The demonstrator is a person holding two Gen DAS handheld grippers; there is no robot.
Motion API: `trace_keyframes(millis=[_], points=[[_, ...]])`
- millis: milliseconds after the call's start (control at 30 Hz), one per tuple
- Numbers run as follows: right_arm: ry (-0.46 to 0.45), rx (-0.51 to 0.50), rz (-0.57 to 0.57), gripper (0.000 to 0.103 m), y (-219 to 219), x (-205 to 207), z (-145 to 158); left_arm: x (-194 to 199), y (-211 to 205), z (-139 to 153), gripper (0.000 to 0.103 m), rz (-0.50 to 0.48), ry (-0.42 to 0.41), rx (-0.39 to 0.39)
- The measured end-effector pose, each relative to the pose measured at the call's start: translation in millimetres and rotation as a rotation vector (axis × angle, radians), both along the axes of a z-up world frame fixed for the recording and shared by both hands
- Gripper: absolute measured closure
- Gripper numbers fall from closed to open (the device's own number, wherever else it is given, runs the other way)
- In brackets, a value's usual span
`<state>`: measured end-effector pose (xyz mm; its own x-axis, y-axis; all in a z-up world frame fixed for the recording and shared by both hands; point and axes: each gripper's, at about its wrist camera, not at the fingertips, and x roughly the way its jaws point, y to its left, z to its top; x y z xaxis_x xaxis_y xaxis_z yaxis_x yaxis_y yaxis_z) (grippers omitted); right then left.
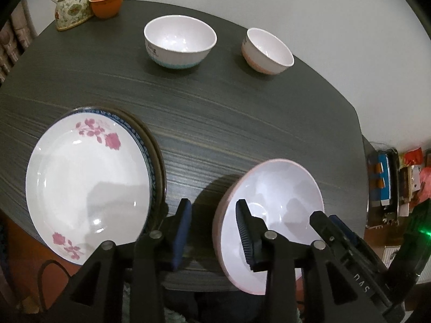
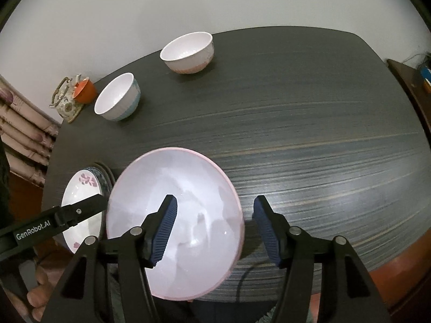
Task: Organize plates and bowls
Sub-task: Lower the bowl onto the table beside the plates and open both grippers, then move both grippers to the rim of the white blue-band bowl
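At the surface's (image 1: 242, 123) near edge, the stacked plates (image 1: 86, 177) lay at ten o'clock of the left tool (image 1: 214, 231), which gaped wide and empty. The right tool (image 2: 215, 231), also spread wide, straddled the pink plate's (image 2: 183, 188) right rim without clamping it.

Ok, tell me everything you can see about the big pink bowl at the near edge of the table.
The big pink bowl is wide and shallow, pale and glossy inside with a pink rim, empty. It sits at the table's near edge beside the stacked plates. Both grippers straddle its rim: one finger of the right, and one of the left, sit inside it.
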<state>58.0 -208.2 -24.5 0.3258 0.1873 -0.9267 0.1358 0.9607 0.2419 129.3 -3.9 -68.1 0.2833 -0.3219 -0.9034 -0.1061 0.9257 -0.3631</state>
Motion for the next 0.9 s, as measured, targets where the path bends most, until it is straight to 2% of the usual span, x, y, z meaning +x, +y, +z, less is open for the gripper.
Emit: trace_keyframes(millis=[400,767,900], points=[[-0.014,-0.017,0.073,0.046,27,27,9,13,39,10,0.066,0.077,-0.010,-0.004],[-0.038,-0.020,0.134,0.046,54,54,18,31,70,12,0.066,0.130,-0.023,0.028],[-0.046,0.011,0.150,0.046,60,66,22,40,81,11,0.056,0.143,-0.015,0.030]])
